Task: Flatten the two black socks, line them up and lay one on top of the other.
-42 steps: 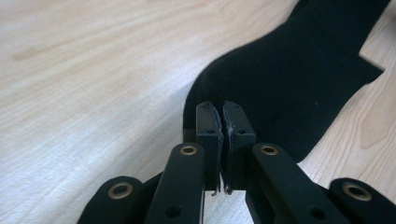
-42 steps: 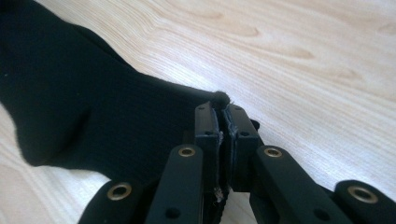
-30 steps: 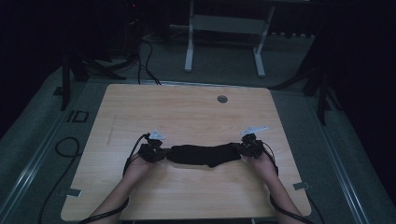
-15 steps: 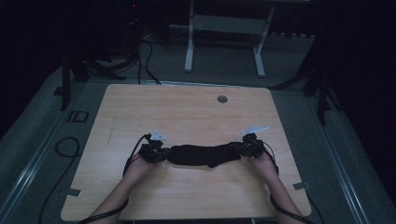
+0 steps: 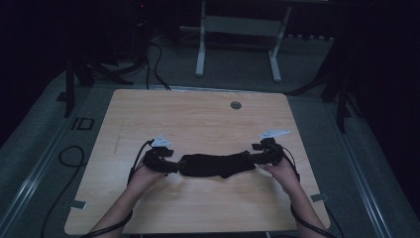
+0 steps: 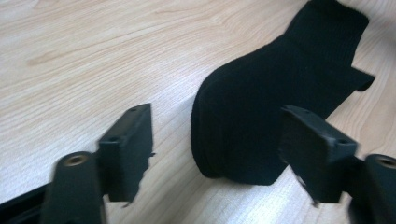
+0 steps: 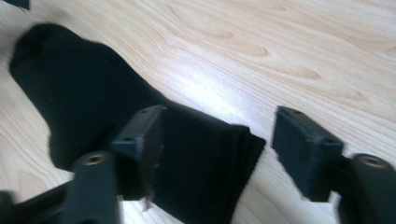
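Note:
A black sock [image 5: 214, 165] lies flat across the front middle of the wooden table [image 5: 198, 119]. My left gripper [image 5: 171, 166] sits at the sock's left end, open. In the left gripper view the toe end of the sock [image 6: 261, 116] lies between and beyond the spread jaws, gripper [image 6: 219, 149] empty. My right gripper [image 5: 253, 157] is at the sock's right end, open too. In the right gripper view the ribbed cuff of the sock [image 7: 205, 158] lies under the left jaw, with the gripper [image 7: 219, 149] holding nothing.
A small round grommet [image 5: 236, 105] sits near the table's far edge. Cables [image 5: 64, 163] trail over the floor at the left. A white metal stand [image 5: 237, 44] is behind the table.
Both grippers stay at the ends of the sock, which lies in the same place. No clear movement shows.

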A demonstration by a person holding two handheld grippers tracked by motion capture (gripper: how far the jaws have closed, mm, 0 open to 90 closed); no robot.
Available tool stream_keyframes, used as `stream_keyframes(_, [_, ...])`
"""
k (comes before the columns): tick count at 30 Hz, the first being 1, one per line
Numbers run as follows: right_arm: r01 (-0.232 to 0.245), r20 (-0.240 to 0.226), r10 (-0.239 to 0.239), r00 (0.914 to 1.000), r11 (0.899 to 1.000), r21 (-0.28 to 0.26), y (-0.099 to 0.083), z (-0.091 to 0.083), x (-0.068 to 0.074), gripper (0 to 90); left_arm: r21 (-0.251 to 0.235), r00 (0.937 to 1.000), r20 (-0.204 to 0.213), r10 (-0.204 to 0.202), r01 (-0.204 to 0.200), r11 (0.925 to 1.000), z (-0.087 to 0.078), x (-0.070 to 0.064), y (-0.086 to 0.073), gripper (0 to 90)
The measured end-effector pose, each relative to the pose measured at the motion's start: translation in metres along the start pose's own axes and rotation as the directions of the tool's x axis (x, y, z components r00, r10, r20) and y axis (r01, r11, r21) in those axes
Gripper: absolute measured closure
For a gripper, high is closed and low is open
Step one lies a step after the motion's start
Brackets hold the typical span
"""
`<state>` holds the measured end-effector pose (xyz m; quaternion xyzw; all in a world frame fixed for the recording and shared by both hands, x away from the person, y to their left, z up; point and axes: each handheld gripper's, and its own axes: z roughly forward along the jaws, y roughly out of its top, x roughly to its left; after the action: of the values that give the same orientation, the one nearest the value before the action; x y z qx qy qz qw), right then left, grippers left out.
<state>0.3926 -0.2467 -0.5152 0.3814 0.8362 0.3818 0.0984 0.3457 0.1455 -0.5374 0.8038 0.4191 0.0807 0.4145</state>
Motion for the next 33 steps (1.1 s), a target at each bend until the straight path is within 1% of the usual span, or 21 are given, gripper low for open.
stream_keyframes(1, [-0.007,-0.019,0.007,0.9998,1.000,-0.010,0.000,-0.001,0.001,22.5,0.001,1.0000,-0.009,-0.003,0.003,1.0000,-0.001,0.000,-0.001,14.2])
stream_keyframes(2, [-0.007,-0.019,0.007,0.9998,1.000,-0.010,0.000,-0.001,0.001,22.5,0.003,0.9997,-0.024,-0.001,0.001,1.0000,-0.001,0.001,-0.002,14.2])
stream_keyframes(3, [0.021,-0.039,-0.022,0.9990,1.000,-0.002,-0.001,-0.001,0.002,14.3,-0.001,0.9990,-0.044,0.005,-0.006,1.0000,-0.003,0.001,-0.003,12.0])
stream_keyframes(4, [0.029,-0.035,-0.029,0.9990,1.000,0.003,-0.002,-0.001,0.003,14.2,-0.016,0.9980,-0.063,0.000,-0.001,0.9999,-0.004,0.002,-0.005,11.3])
stream_keyframes(5, [0.029,-0.035,-0.029,0.9990,1.000,0.003,-0.002,-0.001,0.003,14.2,-0.024,0.9975,-0.070,-0.003,0.001,0.9997,-0.006,0.003,-0.006,11.3])
stream_keyframes(6, [0.022,-0.024,-0.022,0.9995,1.000,0.005,-0.003,-0.001,0.003,14.2,-0.032,0.9972,-0.073,-0.013,0.011,0.9994,-0.009,0.004,-0.007,10.6])
stream_keyframes(8, [0.023,-0.023,-0.022,0.9995,1.000,0.006,-0.006,0.000,0.002,14.0,-0.043,0.9970,-0.076,-0.018,0.015,0.9990,-0.013,0.005,-0.010,9.8])
stream_keyframes(9, [0.023,-0.024,-0.023,0.9994,1.000,0.001,-0.007,-0.001,0.001,14.0,-0.039,0.9971,-0.075,-0.015,0.012,0.9992,-0.015,0.005,-0.012,9.7])
stream_keyframes(11, [0.012,-0.024,-0.012,0.9996,1.000,-0.006,-0.010,-0.002,-0.001,14.0,-0.022,0.9959,-0.090,0.007,-0.009,0.9997,-0.018,0.003,-0.016,9.8])
stream_keyframes(12, [-0.005,-0.015,0.005,0.9999,1.000,-0.018,-0.013,-0.004,-0.005,14.0,-0.015,0.9946,-0.102,0.021,-0.023,0.9996,-0.020,0.000,-0.021,9.7])
stream_keyframes(15, [-0.016,-0.005,0.016,0.9999,1.000,-0.023,-0.016,-0.007,-0.008,14.1,-0.014,0.9935,-0.111,0.026,-0.028,0.9995,-0.023,0.000,-0.026,9.7])
stream_keyframes(18, [-0.017,0.007,0.017,0.9998,1.000,-0.014,-0.021,-0.010,-0.011,14.1,-0.026,0.9948,-0.102,0.002,-0.005,0.9996,-0.028,0.002,-0.035,9.7])
stream_keyframes(20, [-0.019,0.015,0.020,0.9997,1.000,-0.016,-0.025,-0.011,-0.013,14.1,-0.030,0.9962,-0.087,0.002,-0.004,0.9995,-0.032,0.003,-0.041,9.8])
stream_keyframes(24, [-0.021,0.025,0.021,0.9995,1.000,-0.010,-0.034,-0.014,-0.017,14.1,-0.014,0.9965,-0.083,0.000,-0.001,0.9999,-0.037,0.005,-0.051,9.8])
stream_keyframes(25, [-0.021,0.025,0.021,0.9995,1.000,-0.010,-0.034,-0.014,-0.017,14.1,-0.014,0.9965,-0.083,0.000,-0.001,0.9999,-0.037,0.005,-0.051,9.8])
stream_keyframes(26, [-0.023,0.024,0.023,0.9994,1.000,-0.005,-0.036,-0.014,-0.018,14.1,-0.006,0.9972,-0.075,0.000,0.000,1.0000,-0.040,0.005,-0.056,9.8])
stream_keyframes(27, [-0.020,0.026,0.020,0.9995,1.000,0.009,-0.043,-0.015,-0.021,14.1,-0.001,0.9968,-0.079,0.006,-0.006,1.0000,-0.041,0.004,-0.058,9.8])
stream_keyframes(28, [-0.020,0.026,0.020,0.9995,1.000,0.009,-0.043,-0.015,-0.021,14.1,-0.002,0.9966,-0.081,0.012,-0.012,0.9999,-0.042,0.004,-0.060,9.8])
stream_keyframes(29, [-0.025,0.022,0.025,0.9994,1.000,0.013,-0.047,-0.016,-0.022,14.1,0.004,0.9964,-0.083,0.015,-0.014,0.9999,-0.044,0.004,-0.061,9.8])
stream_keyframes(31, [-0.028,0.023,0.027,0.9994,1.000,0.015,-0.049,-0.017,-0.022,14.1,0.000,0.9963,-0.085,0.006,-0.006,1.0000,-0.047,0.004,-0.065,9.8])
stream_keyframes(33, [-0.035,0.021,0.034,0.9992,0.999,0.020,-0.056,-0.019,-0.023,14.2,-0.012,0.9962,-0.087,-0.006,0.005,0.9999,-0.051,0.006,-0.069,9.8])
